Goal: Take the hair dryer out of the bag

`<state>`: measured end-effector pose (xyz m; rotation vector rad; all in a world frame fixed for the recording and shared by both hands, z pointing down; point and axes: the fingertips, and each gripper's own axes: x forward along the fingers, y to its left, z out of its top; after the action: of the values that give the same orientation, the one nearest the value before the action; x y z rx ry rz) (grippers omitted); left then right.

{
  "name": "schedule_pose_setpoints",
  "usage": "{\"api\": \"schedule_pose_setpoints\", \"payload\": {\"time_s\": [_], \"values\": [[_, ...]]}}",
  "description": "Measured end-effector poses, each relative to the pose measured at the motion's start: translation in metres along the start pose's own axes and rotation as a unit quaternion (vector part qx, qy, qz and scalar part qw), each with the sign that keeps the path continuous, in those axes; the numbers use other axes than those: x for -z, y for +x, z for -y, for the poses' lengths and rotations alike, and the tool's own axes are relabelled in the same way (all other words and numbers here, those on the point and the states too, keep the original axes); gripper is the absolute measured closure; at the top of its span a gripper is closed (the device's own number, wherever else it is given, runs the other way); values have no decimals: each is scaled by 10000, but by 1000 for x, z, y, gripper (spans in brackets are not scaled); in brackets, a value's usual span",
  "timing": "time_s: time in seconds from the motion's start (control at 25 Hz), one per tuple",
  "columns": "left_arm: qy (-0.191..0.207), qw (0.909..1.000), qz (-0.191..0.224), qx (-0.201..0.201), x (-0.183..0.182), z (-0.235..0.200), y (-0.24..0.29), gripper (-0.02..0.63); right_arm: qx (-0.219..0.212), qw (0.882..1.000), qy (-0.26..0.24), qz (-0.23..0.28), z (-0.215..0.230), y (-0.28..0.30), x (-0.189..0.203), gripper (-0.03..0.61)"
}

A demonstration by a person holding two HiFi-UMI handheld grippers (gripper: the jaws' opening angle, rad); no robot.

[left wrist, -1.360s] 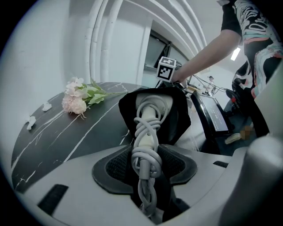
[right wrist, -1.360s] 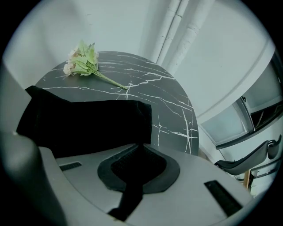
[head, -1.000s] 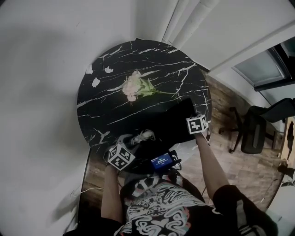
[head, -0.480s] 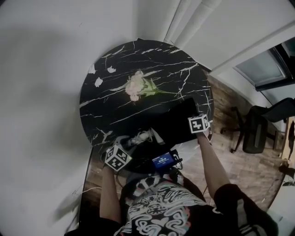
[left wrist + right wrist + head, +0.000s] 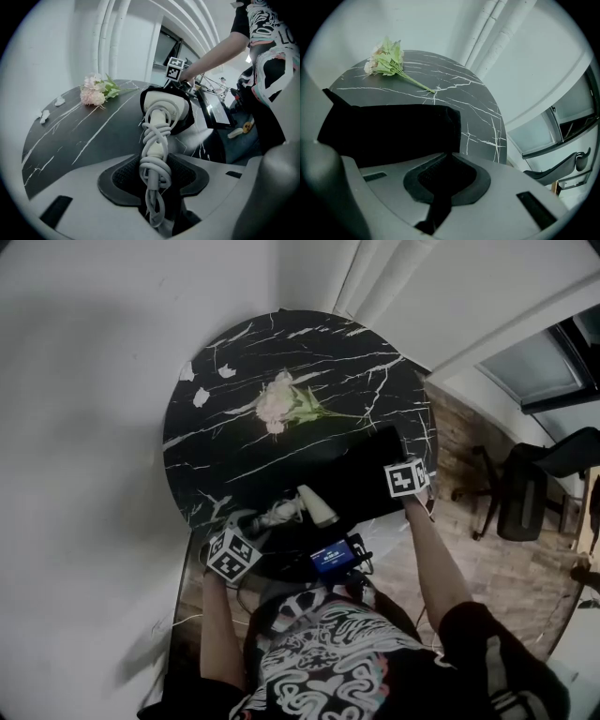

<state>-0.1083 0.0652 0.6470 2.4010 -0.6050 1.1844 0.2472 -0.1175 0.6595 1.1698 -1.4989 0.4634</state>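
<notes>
Head view looks down on a round black marble tabletop (image 5: 234, 451) with a bunch of pink flowers (image 5: 281, 404) toward its far side. At the near edge we hold the left gripper (image 5: 255, 526) with its jaws closed on the handle of the white hair dryer (image 5: 302, 507), the cord (image 5: 154, 140) wound round that handle and pressed between the pads. The dryer's head lies at the left-hand mouth of the black bag (image 5: 361, 479), with black fabric round it in the left gripper view, so it is partly out. At the bag's right end the right gripper (image 5: 394, 465) has its jaws pinched together on a fold of the fabric, and the bag lies flat on the tabletop, near the flowers but apart from them.
</notes>
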Motion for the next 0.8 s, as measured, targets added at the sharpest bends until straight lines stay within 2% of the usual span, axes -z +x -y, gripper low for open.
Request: {"api": "schedule_pose_setpoints", "payload": {"time_s": [0.24,0.44,0.6,0.8], "values": [[-112,9999,-79,-8,17,-3,-11,422,80,9999,-21,60,1,0,-3,557],[-122,9999,-80,-13,21,-1,-15,422,170,9997,5,-161,3,-1,4,557],[-142,9999,-75,-6,24,-1,-17,422,145,9999,-55,-63,0,0,-1,557],[-289,9995,-122,14,25,-1,-16,419,101,9986,-52,-510,8,-1,11,557]]}}
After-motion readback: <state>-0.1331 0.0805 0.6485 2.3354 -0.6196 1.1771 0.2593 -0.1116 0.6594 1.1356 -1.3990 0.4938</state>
